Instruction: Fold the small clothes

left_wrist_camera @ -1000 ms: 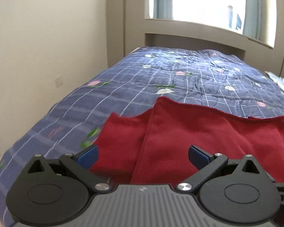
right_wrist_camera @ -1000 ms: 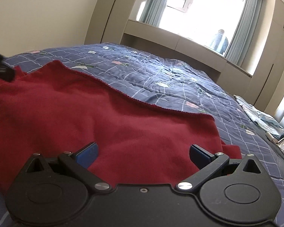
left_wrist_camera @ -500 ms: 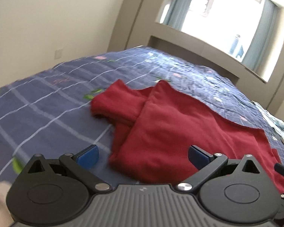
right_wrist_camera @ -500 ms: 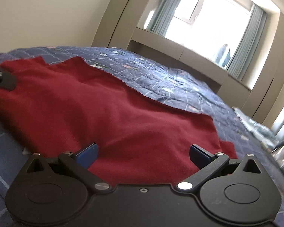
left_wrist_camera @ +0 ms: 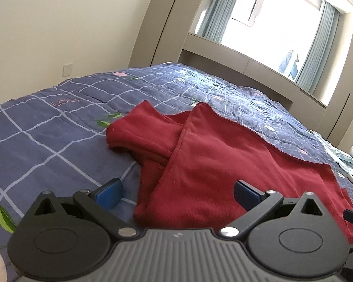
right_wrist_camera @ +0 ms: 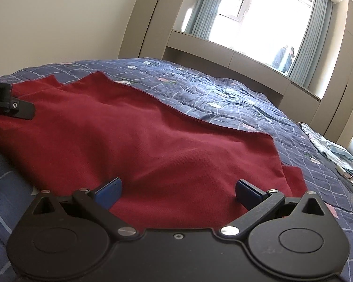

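Observation:
A dark red garment (left_wrist_camera: 223, 159) lies spread on the bed, with a sleeve (left_wrist_camera: 138, 131) sticking out from under a folded-over panel on its left. It also fills the right wrist view (right_wrist_camera: 153, 141). My left gripper (left_wrist_camera: 178, 193) is open and empty, low over the garment's near left edge. My right gripper (right_wrist_camera: 178, 193) is open and empty over the garment's near right part. Part of the left gripper (right_wrist_camera: 9, 104) shows at the left edge of the right wrist view.
The bed has a blue checked quilt (left_wrist_camera: 47, 136) with flower prints. A light blue cloth (right_wrist_camera: 329, 150) lies at the bed's far right. A wall (left_wrist_camera: 58, 28) stands left; a window ledge (left_wrist_camera: 258, 68) and curtains stand behind the bed.
Both grippers have pulled back and swung; the left view turned right so the sleeve and more quilt show. Both stay open and empty. The garment has not moved.

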